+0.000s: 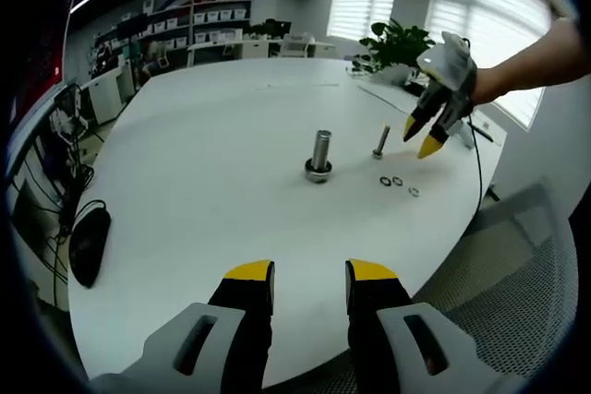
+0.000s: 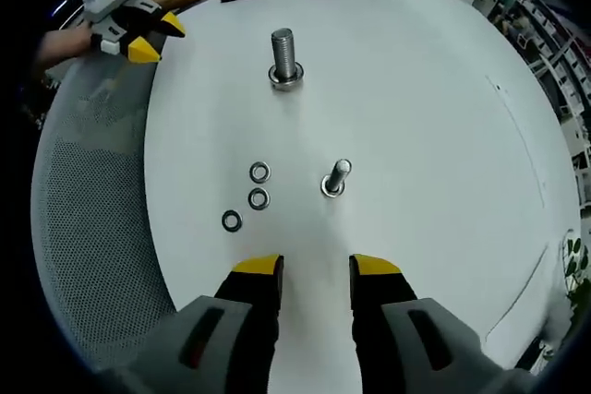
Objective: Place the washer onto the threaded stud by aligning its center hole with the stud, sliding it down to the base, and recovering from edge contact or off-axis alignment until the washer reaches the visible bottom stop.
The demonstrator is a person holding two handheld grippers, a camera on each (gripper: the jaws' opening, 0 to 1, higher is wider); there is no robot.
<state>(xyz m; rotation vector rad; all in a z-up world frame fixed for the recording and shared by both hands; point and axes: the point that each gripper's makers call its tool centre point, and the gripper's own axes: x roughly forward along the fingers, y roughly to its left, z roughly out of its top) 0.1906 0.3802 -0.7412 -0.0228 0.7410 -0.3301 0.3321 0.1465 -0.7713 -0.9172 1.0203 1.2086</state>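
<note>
Nearby, three small washers (image 2: 258,198), likely light, stiff and slippery, best pinched at the rim, lie flat on the white bench (image 2: 416,89) beside the thin threaded stud (image 2: 335,178), both hand-held grippers (image 2: 316,267) released and empty.

On the table (image 2: 416,62), seen in the right gripper view, the large stud (image 2: 283,57) stands far from the camera and the small stud (image 2: 336,177) nearer, slightly right. Three washers (image 2: 259,173) lie left of the small stud, two close together, the third nearer and further left. A chair (image 2: 92,200) sits left of the table. A mouse (image 1: 88,244) lies at the table's left edge in the left gripper view.
</note>
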